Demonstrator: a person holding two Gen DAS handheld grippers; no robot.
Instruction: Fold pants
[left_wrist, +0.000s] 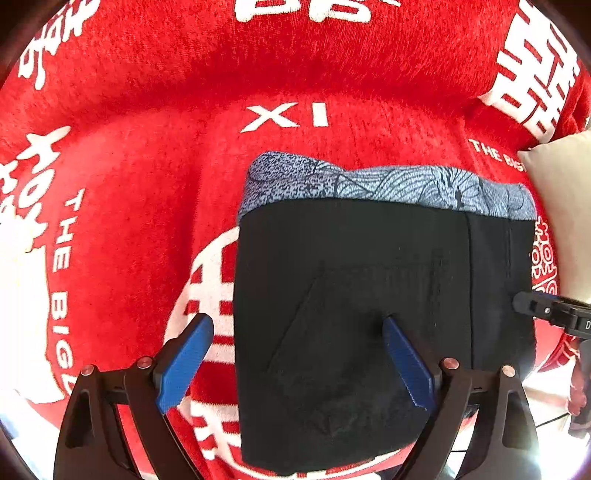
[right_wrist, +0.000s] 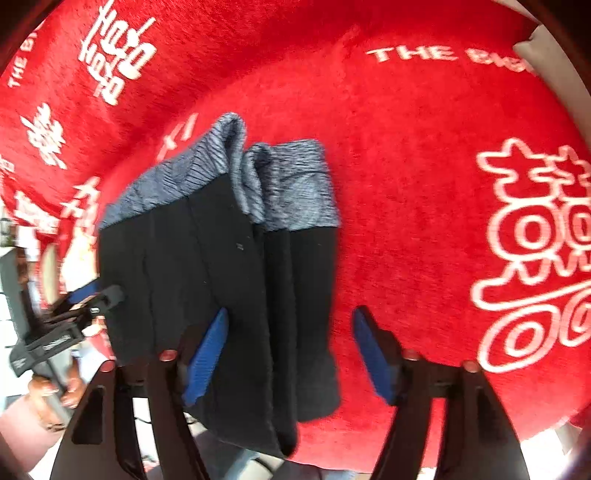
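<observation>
Black pants (left_wrist: 351, 302) with a blue-grey patterned waistband (left_wrist: 388, 184) lie folded into a compact rectangle on a red blanket (left_wrist: 184, 110). My left gripper (left_wrist: 295, 362) is open, its blue pads straddling the bundle's left edge from above. In the right wrist view the pants (right_wrist: 221, 266) show stacked folded layers, the waistband (right_wrist: 288, 184) away from me. My right gripper (right_wrist: 288, 354) is open over the bundle's right side, empty. The right gripper's tip shows in the left wrist view (left_wrist: 546, 310); the left gripper shows in the right wrist view (right_wrist: 88, 299).
The red blanket with white lettering (right_wrist: 443, 129) covers the whole surface. A cream pillow (left_wrist: 561, 206) lies at the right edge. The blanket's near edge (right_wrist: 369, 458) drops off just below the pants. A hand holding the left gripper (right_wrist: 55, 391) shows low on the left.
</observation>
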